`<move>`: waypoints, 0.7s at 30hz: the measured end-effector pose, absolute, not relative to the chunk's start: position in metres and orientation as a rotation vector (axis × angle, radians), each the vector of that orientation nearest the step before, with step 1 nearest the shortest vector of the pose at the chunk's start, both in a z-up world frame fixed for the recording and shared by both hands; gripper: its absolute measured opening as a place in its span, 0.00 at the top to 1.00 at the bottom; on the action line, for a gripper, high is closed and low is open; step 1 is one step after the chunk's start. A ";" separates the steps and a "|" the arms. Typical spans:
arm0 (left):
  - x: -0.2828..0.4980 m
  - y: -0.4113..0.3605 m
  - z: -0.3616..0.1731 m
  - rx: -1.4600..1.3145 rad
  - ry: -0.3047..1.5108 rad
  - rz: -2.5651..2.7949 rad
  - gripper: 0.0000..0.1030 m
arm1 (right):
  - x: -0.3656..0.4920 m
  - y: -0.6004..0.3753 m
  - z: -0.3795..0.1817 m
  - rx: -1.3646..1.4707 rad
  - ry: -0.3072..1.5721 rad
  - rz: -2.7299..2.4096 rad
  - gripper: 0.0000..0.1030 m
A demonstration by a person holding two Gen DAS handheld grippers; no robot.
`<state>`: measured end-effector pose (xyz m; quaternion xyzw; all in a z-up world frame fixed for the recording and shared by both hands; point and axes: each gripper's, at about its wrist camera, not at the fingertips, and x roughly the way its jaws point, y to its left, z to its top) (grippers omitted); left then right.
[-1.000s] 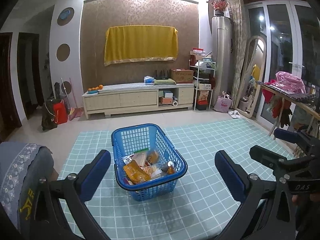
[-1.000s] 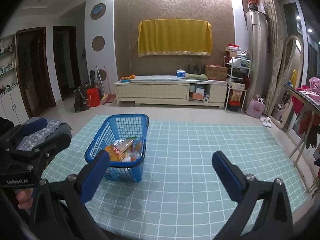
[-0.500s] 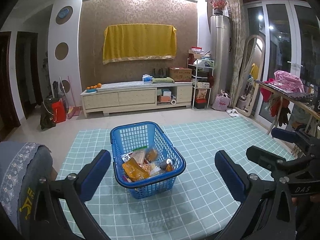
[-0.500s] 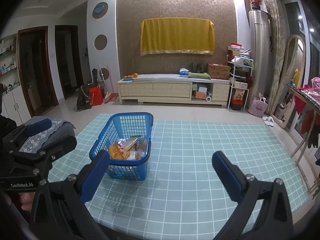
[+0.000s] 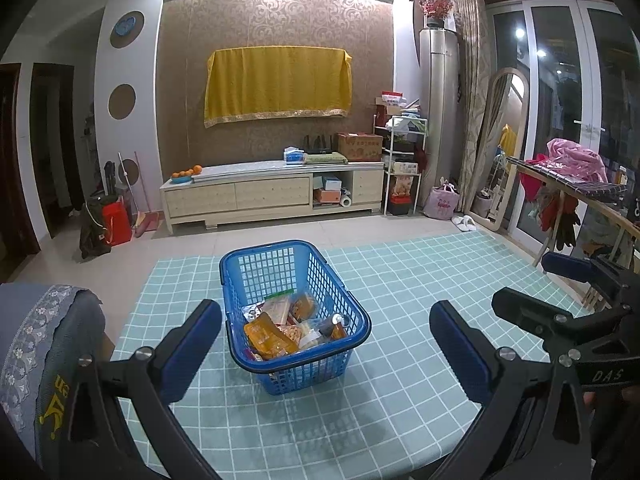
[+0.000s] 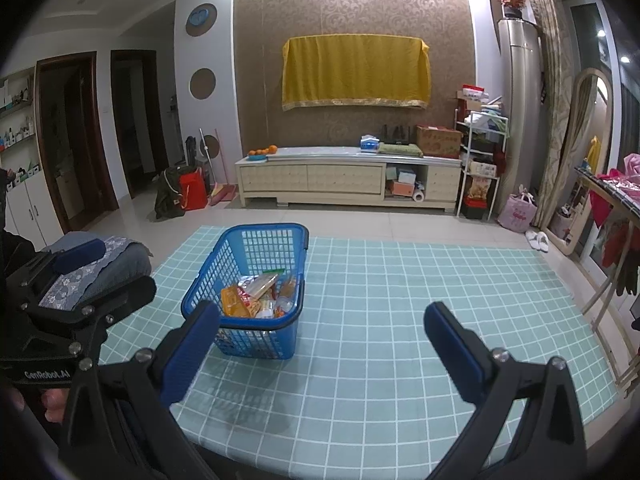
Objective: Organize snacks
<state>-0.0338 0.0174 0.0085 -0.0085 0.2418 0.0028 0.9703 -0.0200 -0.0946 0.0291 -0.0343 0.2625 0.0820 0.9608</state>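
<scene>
Blue plastic basket (image 5: 294,312) with open lattice walls, standing upright on a worktop (image 5: 400,380) covered in teal white-gridded cloth, left of centre. Heaped in the near end: snack packets (image 5: 292,326), among them an orange pouch (image 5: 266,338), a pale packet with a green edge (image 5: 278,306) and several clear wrappers; far end bare. Left tongs (image 5: 326,340) spread wide and holding nothing, blue pads framing the basket from the near side, not touching it. Right tongs (image 6: 322,340) likewise released and empty, over bare cloth just right of the basket (image 6: 256,280). Behind, a low cream cabinet (image 5: 272,196) under a yellow drape (image 5: 278,80).
</scene>
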 end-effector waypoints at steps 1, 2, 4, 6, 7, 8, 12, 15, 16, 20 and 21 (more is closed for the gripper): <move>-0.034 0.017 0.009 -0.017 0.488 0.006 0.00 | -0.020 -0.095 0.029 -0.069 0.532 0.166 0.00; -0.034 0.017 0.009 -0.018 0.489 0.006 0.00 | -0.020 -0.095 0.029 -0.068 0.530 0.166 0.00; -0.035 0.017 0.009 -0.019 0.488 0.006 0.00 | -0.021 -0.095 0.030 -0.069 0.530 0.166 0.00; -0.035 0.018 0.009 -0.021 0.486 0.004 0.00 | -0.020 -0.094 0.030 -0.070 0.529 0.165 0.00; -0.036 0.018 0.009 -0.022 0.486 0.004 0.00 | -0.020 -0.094 0.030 -0.071 0.527 0.166 0.00; -0.036 0.018 0.009 -0.022 0.487 0.004 0.00 | -0.021 -0.094 0.031 -0.071 0.526 0.166 0.00; -0.036 0.018 0.009 -0.022 0.487 0.001 0.00 | -0.021 -0.094 0.031 -0.071 0.525 0.168 0.00; -0.036 0.019 0.008 -0.024 0.491 0.000 0.00 | -0.021 -0.094 0.031 -0.073 0.525 0.166 0.00; -0.037 0.019 0.008 -0.024 0.492 0.000 0.00 | -0.021 -0.093 0.031 -0.073 0.526 0.166 0.00; -0.038 0.018 0.008 -0.023 0.497 0.004 0.00 | -0.022 -0.092 0.032 -0.074 0.522 0.167 0.00; -0.038 0.018 0.008 -0.023 0.497 0.004 0.00 | -0.022 -0.092 0.032 -0.074 0.523 0.167 0.00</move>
